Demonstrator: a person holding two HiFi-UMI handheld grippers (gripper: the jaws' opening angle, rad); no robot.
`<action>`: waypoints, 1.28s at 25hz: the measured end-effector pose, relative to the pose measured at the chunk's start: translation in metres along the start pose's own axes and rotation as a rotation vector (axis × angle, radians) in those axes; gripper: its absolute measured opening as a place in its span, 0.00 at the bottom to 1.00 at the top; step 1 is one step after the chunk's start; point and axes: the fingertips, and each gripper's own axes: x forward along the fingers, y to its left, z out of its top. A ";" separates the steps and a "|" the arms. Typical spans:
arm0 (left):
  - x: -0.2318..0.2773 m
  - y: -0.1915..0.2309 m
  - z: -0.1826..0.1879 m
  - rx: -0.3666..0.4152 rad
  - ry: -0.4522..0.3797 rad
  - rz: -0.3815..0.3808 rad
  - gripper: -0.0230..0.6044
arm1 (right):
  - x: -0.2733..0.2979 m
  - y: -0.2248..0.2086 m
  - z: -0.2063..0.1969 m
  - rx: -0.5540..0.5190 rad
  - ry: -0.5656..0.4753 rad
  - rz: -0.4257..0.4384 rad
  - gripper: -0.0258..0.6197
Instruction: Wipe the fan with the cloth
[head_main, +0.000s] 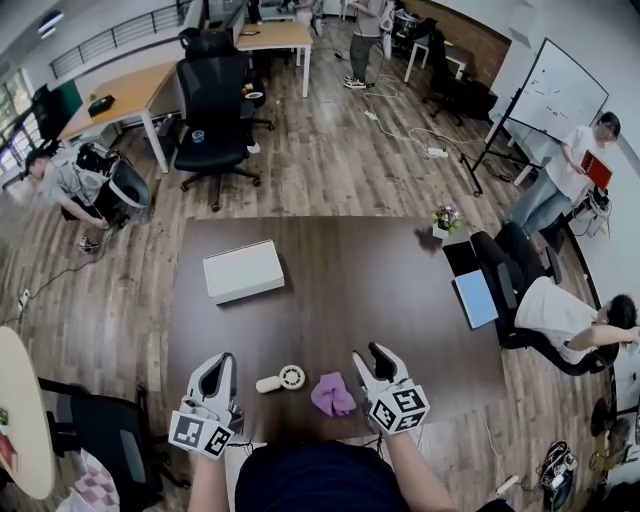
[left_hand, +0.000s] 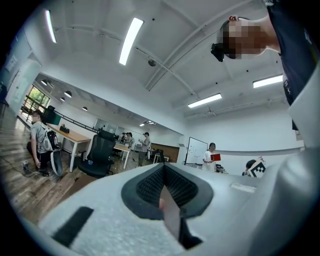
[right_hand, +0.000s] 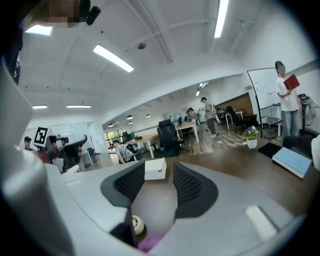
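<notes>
A small white hand fan (head_main: 283, 379) lies on the dark brown table (head_main: 340, 280) near its front edge. Just to the fan's right sits a crumpled purple cloth (head_main: 333, 394). My right gripper (head_main: 371, 357) hovers to the right of the cloth, open, with nothing between its fingers. In the right gripper view the gripper (right_hand: 159, 182) points across the table, with the fan (right_hand: 136, 225) and the cloth (right_hand: 150, 243) low between the jaws. My left gripper (head_main: 218, 362) is left of the fan, shut and empty. The left gripper view shows its jaws (left_hand: 162, 172) pressed together and pointing level.
A white box (head_main: 243, 270) lies at the table's left middle. At the far right corner stand a small flower pot (head_main: 446, 220), a black pad (head_main: 462, 258) and a blue notebook (head_main: 476, 297). A seated person (head_main: 560, 318) is at the right edge, and office chairs (head_main: 212, 105) stand beyond.
</notes>
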 end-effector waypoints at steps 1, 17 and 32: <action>0.000 0.001 0.000 -0.005 -0.001 0.005 0.03 | -0.003 0.003 0.015 -0.018 -0.039 0.003 0.33; -0.010 0.003 -0.004 0.010 0.030 0.020 0.03 | -0.045 0.032 0.114 -0.089 -0.325 0.006 0.06; -0.013 0.003 -0.010 -0.006 0.019 0.049 0.03 | -0.056 0.020 0.108 -0.118 -0.286 -0.025 0.05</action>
